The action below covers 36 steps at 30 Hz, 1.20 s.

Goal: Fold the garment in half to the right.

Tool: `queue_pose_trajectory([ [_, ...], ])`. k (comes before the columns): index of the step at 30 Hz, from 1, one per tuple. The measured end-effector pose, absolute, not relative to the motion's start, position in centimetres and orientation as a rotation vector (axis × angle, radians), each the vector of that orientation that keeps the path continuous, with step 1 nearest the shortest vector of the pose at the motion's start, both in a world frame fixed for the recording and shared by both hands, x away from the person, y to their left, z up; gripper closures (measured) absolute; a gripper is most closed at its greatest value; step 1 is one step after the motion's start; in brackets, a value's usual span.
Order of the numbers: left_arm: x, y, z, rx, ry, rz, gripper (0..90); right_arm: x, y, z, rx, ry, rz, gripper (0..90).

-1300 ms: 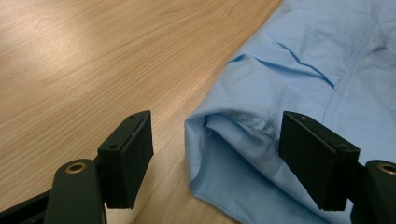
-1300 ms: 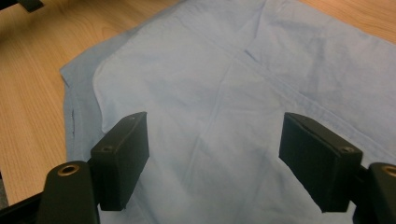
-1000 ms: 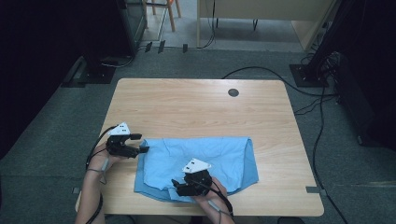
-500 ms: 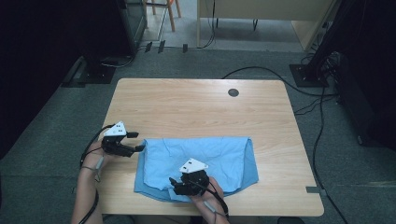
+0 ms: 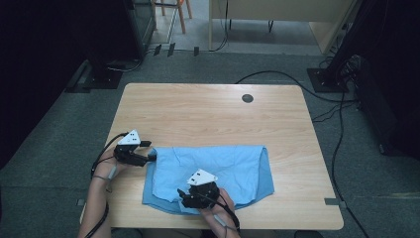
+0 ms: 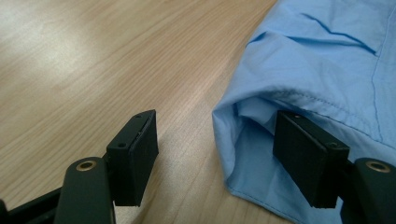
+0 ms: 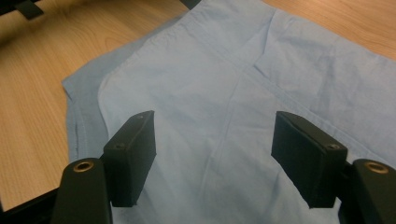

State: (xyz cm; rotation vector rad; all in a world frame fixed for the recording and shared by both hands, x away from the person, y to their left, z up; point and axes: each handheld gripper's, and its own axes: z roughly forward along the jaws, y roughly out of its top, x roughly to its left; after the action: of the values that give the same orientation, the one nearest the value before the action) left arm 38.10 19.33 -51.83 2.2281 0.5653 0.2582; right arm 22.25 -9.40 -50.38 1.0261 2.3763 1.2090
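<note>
A light blue shirt (image 5: 218,168) lies flat on the near half of the wooden table (image 5: 198,114). My left gripper (image 5: 150,151) is at the shirt's left edge, low over the wood. Its jaws have just been closing a little but remain open. In the left gripper view (image 6: 215,119) a folded corner of the shirt (image 6: 317,56) lies between them, unpressed. My right gripper (image 5: 182,194) hovers over the shirt's near part, pointing left. It stands open (image 7: 214,119) above the shirt (image 7: 243,70) and grips nothing.
A small dark round grommet (image 5: 247,98) sits in the table's far side. Black cables (image 5: 277,77) run over the grey floor behind and to the right of the table. Dark furniture stands at the far left and far right.
My left gripper drew back slightly from the shirt's left edge, then returned to it. The right gripper and the shirt stayed put.
</note>
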Motion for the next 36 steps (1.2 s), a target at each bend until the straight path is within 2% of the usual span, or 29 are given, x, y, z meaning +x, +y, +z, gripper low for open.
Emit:
queue_pose_trajectory([
  [11, 38.2, 19.3, -52.0, 2.233, 0.585, 0.266, 28.6, 21.7, -7.9, -50.8, 1.06, 2.367, 1.189, 34.6],
  [12, 38.2, 19.3, -52.0, 2.233, 0.585, 0.266, 21.8, 21.7, -7.9, -50.8, 1.06, 2.367, 1.189, 34.6],
  [20, 38.2, 19.2, -52.0, 2.239, 0.59, 0.285, 21.2, 21.4, -7.2, -51.0, 1.079, 2.324, 1.214, 34.5],
  [22, 38.2, 19.2, -52.0, 2.239, 0.591, 0.285, 21.2, 21.4, -7.2, -51.0, 1.079, 2.324, 1.214, 32.2],
  [25, 38.1, 19.2, -52.0, 2.236, 0.598, 0.288, 21.2, 21.3, -6.5, -51.0, 1.053, 2.353, 1.203, 33.8],
  [26, 38.1, 19.2, -52.0, 2.236, 0.598, 0.288, 21.2, 21.3, -6.5, -51.0, 1.053, 2.353, 1.203, 38.4],
  [27, 38.0, 19.2, -52.0, 2.232, 0.595, 0.29, 21.2, 21.3, -6.5, -51.0, 1.053, 2.353, 1.203, 38.4],
  [29, 38.0, 19.2, -52.0, 2.232, 0.595, 0.29, 24.8, 21.2, -6.0, -51.0, 1.048, 2.367, 1.187, 38.4],
  [30, 37.9, 19.2, -52.0, 2.231, 0.589, 0.288, 24.8, 21.2, -6.0, -51.0, 1.048, 2.367, 1.187, 43.2],
  [34, 37.5, 19.1, -52.0, 2.218, 0.563, 0.277, 32.7, 21.1, -5.6, -51.1, 1.018, 2.374, 1.182, 44.2],
  [35, 37.5, 19.1, -52.0, 2.218, 0.563, 0.277, 41.0, 21.1, -5.6, -51.1, 1.018, 2.374, 1.182, 44.2],
  [36, 37.5, 19.1, -52.0, 2.218, 0.563, 0.277, 41.0, 21.1, -5.3, -51.2, 1.021, 2.378, 1.19, 44.2],
])
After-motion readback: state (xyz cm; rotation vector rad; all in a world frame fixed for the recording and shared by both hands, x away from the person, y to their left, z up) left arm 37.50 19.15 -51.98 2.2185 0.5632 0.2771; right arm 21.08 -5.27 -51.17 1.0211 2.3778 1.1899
